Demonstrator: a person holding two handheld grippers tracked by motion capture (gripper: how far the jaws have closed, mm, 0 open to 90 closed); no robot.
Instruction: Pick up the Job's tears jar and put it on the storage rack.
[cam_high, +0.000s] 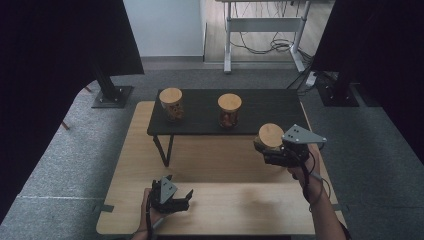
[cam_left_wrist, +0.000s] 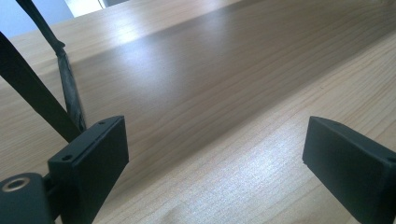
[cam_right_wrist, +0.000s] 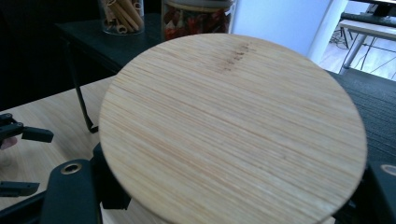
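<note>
Risk note: third jar carried near the raised shelf.
Left gripper (cam_high: 186, 196) rested spread and empty on the surface (cam_high: 225, 205); right gripper (cam_high: 263, 150) pinched the bamboo-lidded jar (cam_high: 270, 135), apparently by its glass body, beside the black shelf (cam_high: 260, 107), whose edge could knock it loose.

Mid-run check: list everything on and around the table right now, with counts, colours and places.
jars on shelf: 2, clear glass with round wooden lids, standing apart on the black shelf, one at its left end, one near the middle.
held jar: 1, wooden lid, between the right gripper's jaws beside the shelf's right front edge.
black shelf: 1, black, raised on thin legs at the back of the table.
wooden table: 1, light wood, on grey carpet.
white desk frame: 1, white, far background with cables below.
left gripper: 1, black, open, low over the table's near left.
right gripper: 1, black, shut on the held jar.
</note>
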